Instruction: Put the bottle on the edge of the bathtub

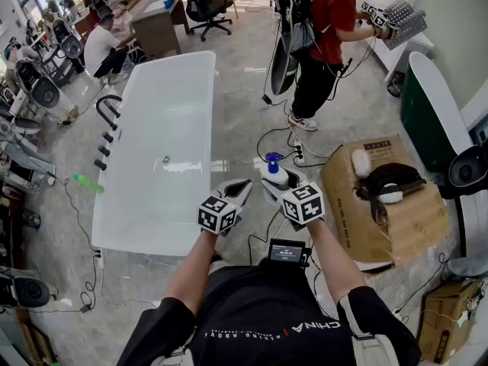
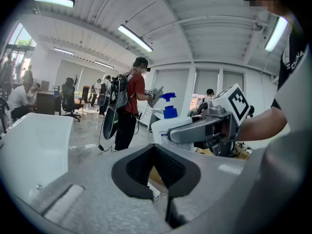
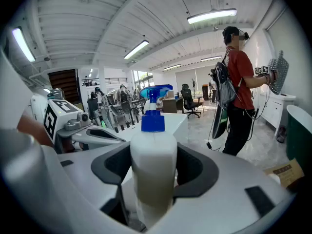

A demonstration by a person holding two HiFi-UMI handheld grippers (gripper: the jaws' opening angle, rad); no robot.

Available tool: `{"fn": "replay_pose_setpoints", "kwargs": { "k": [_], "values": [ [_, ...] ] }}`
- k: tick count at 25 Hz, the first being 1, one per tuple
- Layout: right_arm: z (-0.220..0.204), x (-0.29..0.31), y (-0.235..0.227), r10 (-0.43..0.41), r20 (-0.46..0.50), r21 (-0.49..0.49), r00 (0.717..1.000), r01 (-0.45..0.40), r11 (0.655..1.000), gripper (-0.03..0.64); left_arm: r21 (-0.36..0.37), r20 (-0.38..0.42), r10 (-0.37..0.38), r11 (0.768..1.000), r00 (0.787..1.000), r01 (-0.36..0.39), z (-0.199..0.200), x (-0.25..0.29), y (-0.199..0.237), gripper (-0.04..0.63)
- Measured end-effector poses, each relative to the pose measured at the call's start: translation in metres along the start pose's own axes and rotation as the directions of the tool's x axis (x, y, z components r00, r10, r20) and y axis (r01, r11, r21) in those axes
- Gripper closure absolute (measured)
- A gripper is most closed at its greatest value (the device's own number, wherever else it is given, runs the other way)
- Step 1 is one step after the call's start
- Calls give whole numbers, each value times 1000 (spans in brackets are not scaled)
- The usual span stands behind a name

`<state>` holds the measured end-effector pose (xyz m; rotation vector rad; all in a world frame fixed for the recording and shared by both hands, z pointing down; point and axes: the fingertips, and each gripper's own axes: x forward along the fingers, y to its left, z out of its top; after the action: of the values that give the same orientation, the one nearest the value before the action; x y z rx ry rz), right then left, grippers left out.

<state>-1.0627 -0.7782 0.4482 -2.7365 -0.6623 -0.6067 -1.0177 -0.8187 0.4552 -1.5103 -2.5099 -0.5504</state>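
Note:
A white spray bottle (image 1: 273, 174) with a blue trigger top stands upright between the jaws of my right gripper (image 1: 279, 183), which is shut on its body, just off the near right corner of the white bathtub (image 1: 210, 113). In the right gripper view the bottle (image 3: 153, 174) fills the gap of the right gripper (image 3: 153, 152). My left gripper (image 1: 237, 187) hovers beside it, over the tub's right rim, shut and empty. In the left gripper view the left gripper (image 2: 156, 152) has its dark pads meeting, with the bottle (image 2: 167, 126) beyond them.
A person in a red shirt (image 1: 329, 21) stands past the tub holding grippers. A cardboard box (image 1: 385, 212) with gear on it sits to my right. Cables and a power strip (image 1: 298, 155) lie on the floor. Black faucet fittings (image 1: 107, 117) line the tub's left side.

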Motion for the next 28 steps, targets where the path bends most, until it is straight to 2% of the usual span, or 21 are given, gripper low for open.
{"fn": "replay_pose_setpoints", "kwargs": {
  "k": [17, 28],
  "values": [
    [2, 4, -14, 13, 15, 16, 1000, -13, 1000, 344, 12, -11, 14, 1000, 1000, -14, 0, 14, 6, 586],
    [4, -5, -38, 13, 16, 27, 1000, -13, 1000, 344, 14, -21, 26, 1000, 999, -26, 7, 29, 6, 586]
  ]
}}
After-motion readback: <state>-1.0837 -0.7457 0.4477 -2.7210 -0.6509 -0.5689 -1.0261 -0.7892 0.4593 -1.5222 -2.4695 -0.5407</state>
